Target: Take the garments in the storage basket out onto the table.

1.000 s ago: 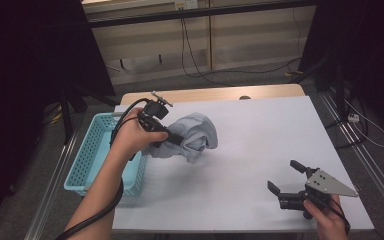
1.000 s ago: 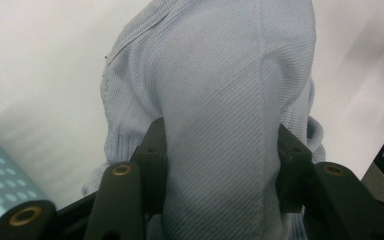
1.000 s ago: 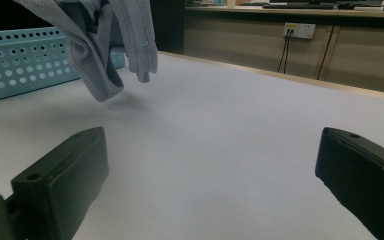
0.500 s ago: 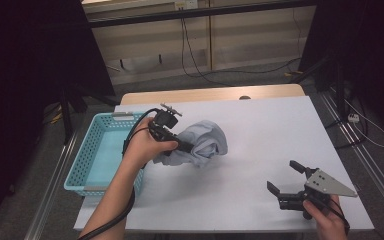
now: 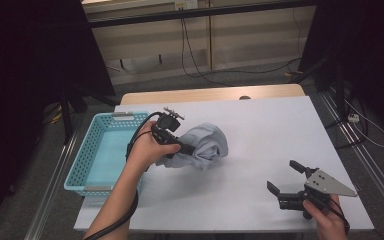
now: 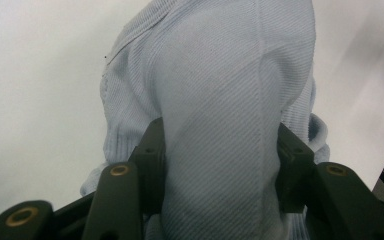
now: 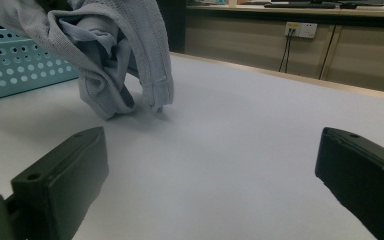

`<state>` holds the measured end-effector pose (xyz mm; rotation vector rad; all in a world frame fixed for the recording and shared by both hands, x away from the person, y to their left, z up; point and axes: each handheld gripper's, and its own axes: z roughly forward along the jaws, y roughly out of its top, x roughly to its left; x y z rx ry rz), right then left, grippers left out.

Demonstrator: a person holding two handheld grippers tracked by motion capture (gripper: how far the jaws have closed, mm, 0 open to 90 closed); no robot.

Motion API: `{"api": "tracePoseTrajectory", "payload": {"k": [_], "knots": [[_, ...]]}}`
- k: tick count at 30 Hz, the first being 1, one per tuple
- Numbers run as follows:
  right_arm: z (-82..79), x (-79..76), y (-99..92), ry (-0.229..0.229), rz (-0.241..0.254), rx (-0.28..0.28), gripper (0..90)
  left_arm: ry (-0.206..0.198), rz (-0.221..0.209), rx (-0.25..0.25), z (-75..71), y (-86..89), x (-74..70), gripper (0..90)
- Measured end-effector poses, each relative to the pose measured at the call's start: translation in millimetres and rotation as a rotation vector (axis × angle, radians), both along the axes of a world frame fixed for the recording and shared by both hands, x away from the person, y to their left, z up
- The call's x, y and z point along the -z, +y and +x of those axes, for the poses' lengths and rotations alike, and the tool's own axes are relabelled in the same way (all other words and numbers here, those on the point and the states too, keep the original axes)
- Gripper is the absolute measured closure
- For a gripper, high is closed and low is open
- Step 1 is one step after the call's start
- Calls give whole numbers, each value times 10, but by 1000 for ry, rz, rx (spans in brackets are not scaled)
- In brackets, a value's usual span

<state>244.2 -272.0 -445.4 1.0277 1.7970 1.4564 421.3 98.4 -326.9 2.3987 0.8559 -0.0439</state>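
High view first, with the pale tabletop [image 5: 260,130] as my landmark: off its left edge sat a turquoise basket [image 5: 86,176], perforated and seemingly holding nothing. Just right of the basket, over the left part of the tabletop, the left tool [image 5: 190,151] was clenched on a bunched light-blue knitted garment [image 5: 207,145]. In the left gripper view, a thick fold of that garment [image 6: 220,125] filled the gap between the jaws, which pressed it from both sides. The grip took a bundle rather than an edge, I judged, so that the whole piece could be carried at once. From the right gripper view the garment's [image 7: 105,55] lower folds looked to be just touching the tabletop, the rest hanging from the grip, with the basket [image 7: 15,65] behind it. I took the basket to be where it was headed, though that is a guess.

Far over at the near right corner of the tabletop, the right tool [image 5: 285,177] waited released, jaws spread wide with nothing between them, well apart from the garment and probably kept clear on purpose.
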Motion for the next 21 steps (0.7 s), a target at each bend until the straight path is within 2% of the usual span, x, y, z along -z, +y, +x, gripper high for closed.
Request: {"api": "tracePoseTrajectory", "payload": {"k": [11, 21], "knots": [[-4, -3, 0, -2, -1, 0, 2, 3, -3, 29, -48, -44, -38, 515], [-2, -3, 6, -2, -4, -4, 2, 13, -54, 88, -121, -150, -99, 509]]}}
